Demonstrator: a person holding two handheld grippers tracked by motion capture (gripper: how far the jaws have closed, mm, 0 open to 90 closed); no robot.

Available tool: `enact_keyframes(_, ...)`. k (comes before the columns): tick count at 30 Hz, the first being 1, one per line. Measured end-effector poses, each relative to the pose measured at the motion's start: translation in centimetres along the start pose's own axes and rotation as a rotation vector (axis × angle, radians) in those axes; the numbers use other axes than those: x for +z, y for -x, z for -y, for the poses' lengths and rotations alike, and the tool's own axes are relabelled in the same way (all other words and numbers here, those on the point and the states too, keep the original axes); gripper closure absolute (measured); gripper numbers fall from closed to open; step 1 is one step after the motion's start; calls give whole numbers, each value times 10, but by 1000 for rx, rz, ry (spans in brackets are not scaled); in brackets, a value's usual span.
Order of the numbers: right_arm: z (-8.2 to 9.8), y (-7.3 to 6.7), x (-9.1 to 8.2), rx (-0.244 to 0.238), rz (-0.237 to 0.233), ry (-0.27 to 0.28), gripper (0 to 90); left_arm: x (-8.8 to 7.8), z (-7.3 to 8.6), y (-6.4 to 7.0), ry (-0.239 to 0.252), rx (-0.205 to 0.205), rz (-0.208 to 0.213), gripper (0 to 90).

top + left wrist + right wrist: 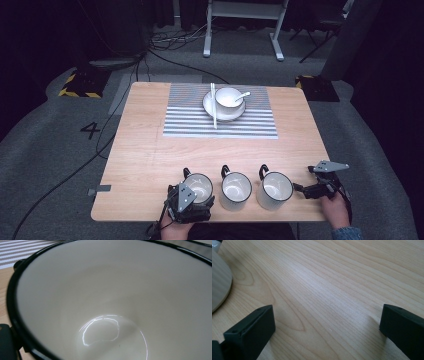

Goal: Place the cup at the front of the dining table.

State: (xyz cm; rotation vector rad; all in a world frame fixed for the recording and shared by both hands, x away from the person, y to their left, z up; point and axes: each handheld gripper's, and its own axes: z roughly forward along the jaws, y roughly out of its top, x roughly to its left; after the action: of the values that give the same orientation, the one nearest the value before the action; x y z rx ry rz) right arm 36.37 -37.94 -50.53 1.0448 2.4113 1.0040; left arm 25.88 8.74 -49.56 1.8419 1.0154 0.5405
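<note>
Three white enamel mugs with black rims stand in a row near the table's front edge: a left mug (199,186), a middle mug (235,189) and a right mug (274,189). My left gripper (192,201) clasps the left mug from the near side. In the left gripper view I look straight down into that mug (120,302), and one black jaw lies against its outer wall at the lower left. My right gripper (306,190) rests low just right of the right mug, its jaws wide apart over bare wood (324,302). The right mug's wall (219,282) shows at the left edge.
A striped placemat (220,125) lies at the table's far side. On it stands a saucer (210,107) bearing a white bowl (229,97) with a spoon (242,95), and chopsticks (214,107) lie across the saucer. Bare wooden table (145,150) spans the middle.
</note>
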Motion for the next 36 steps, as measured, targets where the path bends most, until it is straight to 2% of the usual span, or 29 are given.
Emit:
enact_keyframes(1,0,0,0,-1,-3,-2,2,-1,-3,-2,-11,-5,7,34)
enact_keyframes(4,0,0,0,0,0,0,2,-5,-10,-4,-4,-1,8,34)
enact_keyframes(8,0,0,0,0,0,0,2,-13,-22,-8,-2,17,18,35)
enact_keyframes(12,0,0,0,0,0,0,2,-20,-38,-13,12,37,48,34)
enact_keyframes(17,0,0,0,0,0,0,2,-24,-55,-24,23,16,76,34)
enact_keyframes(23,0,0,0,0,0,-1,2,-25,-70,-36,15,31,69,34)
enact_keyframes(26,0,0,0,-1,0,-1,2,-24,-76,-42,15,22,79,34)
enact_keyframes(28,0,0,0,0,0,-1,2,-24,-78,-44,25,33,74,34)
enact_keyframes(30,0,0,0,0,0,-1,2,-21,-84,-52,45,44,49,34)
enact_keyframes(34,0,0,0,0,0,-1,2,-18,-94,-61,51,32,45,34)
enact_keyframes(36,0,0,0,-1,-2,-2,2,-15,-103,-67,61,34,33,34)
